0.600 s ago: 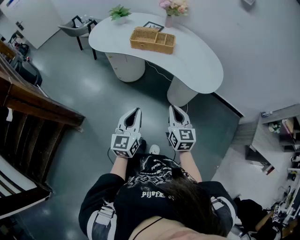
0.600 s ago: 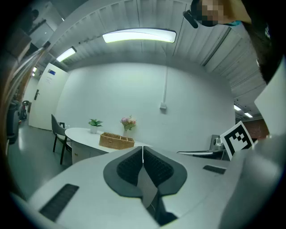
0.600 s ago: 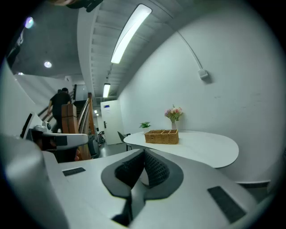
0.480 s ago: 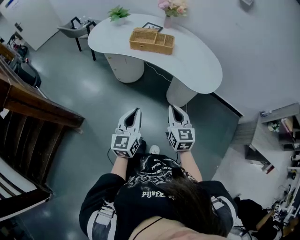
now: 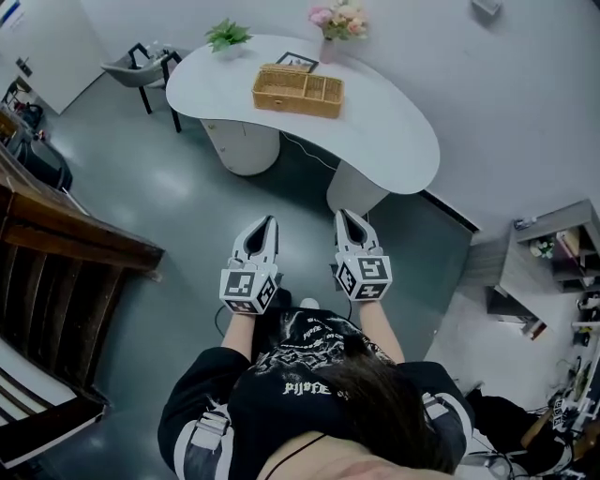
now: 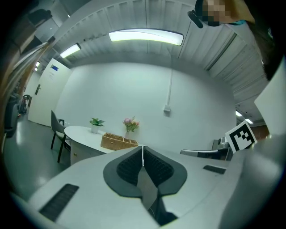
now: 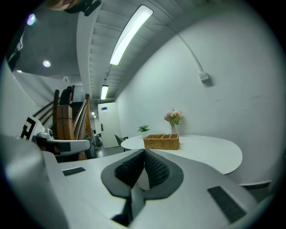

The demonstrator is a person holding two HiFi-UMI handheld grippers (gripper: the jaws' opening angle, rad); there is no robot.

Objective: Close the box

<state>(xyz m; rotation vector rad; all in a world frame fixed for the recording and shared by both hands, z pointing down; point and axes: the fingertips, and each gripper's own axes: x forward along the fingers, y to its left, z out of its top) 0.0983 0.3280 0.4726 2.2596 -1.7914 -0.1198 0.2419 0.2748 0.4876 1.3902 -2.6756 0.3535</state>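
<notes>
Wicker box (image 5: pixel 297 90) on the white bench (image 5: pixel 394 131), toward its far side, top open with dividers showing. Stands near a flower vase (image 5: pixel 330 23), with a potted plant (image 5: pixel 228 36) at the bench's left end. Well apart from it, over the grey floor (image 5: pixel 169 206): left claw (image 5: pixel 270 219) and right claw (image 5: pixel 343 215), side by side, both clenched and empty, pointing toward the bench.

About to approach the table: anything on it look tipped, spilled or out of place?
Nothing stands out. The wicker box sits flat on the white table; flower vase and potted plant stand upright.
</notes>
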